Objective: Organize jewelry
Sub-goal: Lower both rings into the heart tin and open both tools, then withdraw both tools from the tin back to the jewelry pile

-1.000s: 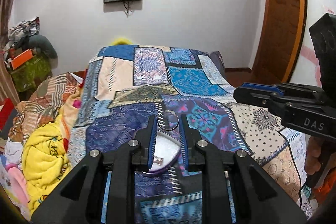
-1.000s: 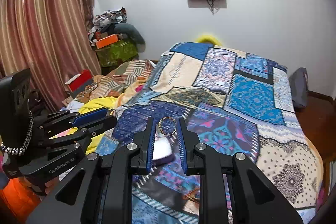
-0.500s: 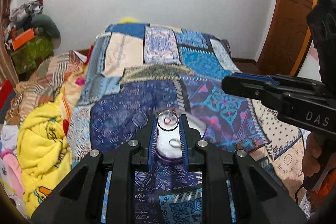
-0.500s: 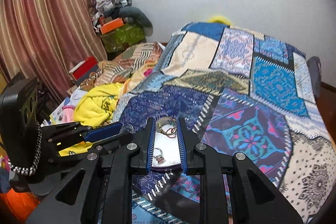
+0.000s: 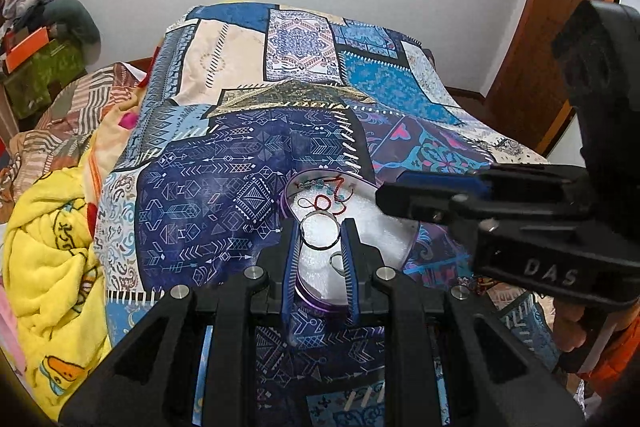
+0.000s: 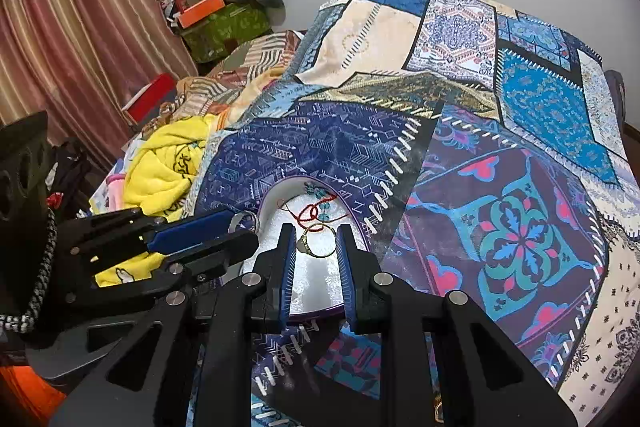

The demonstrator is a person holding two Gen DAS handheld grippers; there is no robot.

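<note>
Both grippers hovering over purple-rimmed white tray (image 5: 394, 243) sitting on patchwork bedspread (image 5: 224, 179). Left gripper (image 5: 319, 241) pinching silver ring (image 5: 318, 235) between blue pads. Right gripper (image 6: 317, 243) clamping gold ring (image 6: 319, 242) the same way. Red cord bracelet (image 6: 314, 211) and a small ring (image 5: 337, 261) lying in tray.

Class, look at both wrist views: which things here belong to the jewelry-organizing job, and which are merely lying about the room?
Part of the job:
- silver ring in the left claw
- gold ring in the right claw
- purple-rimmed tray
- red cord bracelet in the tray

Lying about:
- yellow blanket
- orange box
- patchwork bedspread
</note>
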